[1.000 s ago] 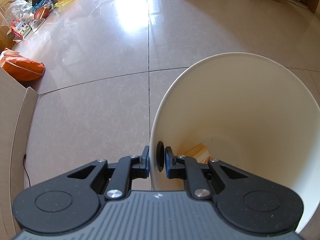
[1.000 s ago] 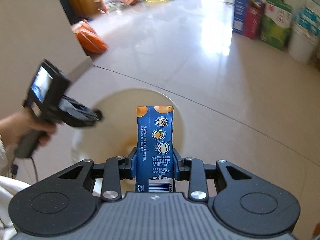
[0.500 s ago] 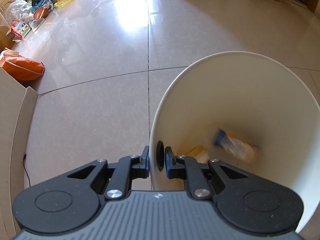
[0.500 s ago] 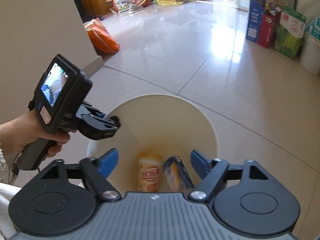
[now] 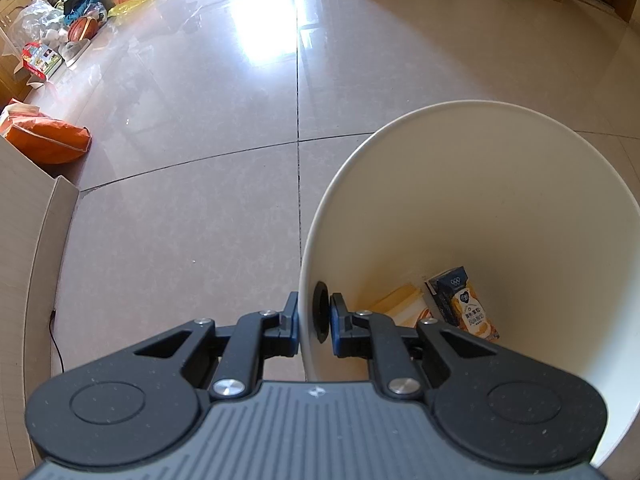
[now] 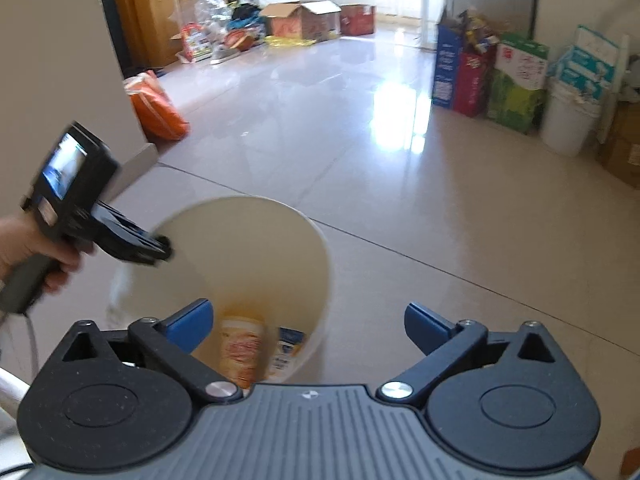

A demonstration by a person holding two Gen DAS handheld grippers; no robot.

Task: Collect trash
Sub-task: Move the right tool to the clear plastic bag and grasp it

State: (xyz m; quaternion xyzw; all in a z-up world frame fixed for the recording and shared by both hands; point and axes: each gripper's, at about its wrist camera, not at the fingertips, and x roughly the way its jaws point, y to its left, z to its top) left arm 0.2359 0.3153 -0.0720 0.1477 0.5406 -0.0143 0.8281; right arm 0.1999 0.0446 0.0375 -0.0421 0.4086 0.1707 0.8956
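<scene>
One white bin (image 5: 500,184), holding two pieces of trash: one cup (image 6: 242,350), one carton (image 5: 466,306)

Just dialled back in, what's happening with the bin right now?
The left hand-held gripper is clamped on the rim of the white trash bin, holding it. The right hand-held gripper hangs over the bin; its jaws have just been opening and stand wide with nothing between them. A blue juice carton and a yellow cup lie at the bottom.

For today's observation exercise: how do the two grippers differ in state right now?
The left gripper is shut on the rim of the white bin; the right gripper is open and holds nothing, its jaws having just opened. The left touches the bin; the right hangs above it. Both have blue pads.
</scene>
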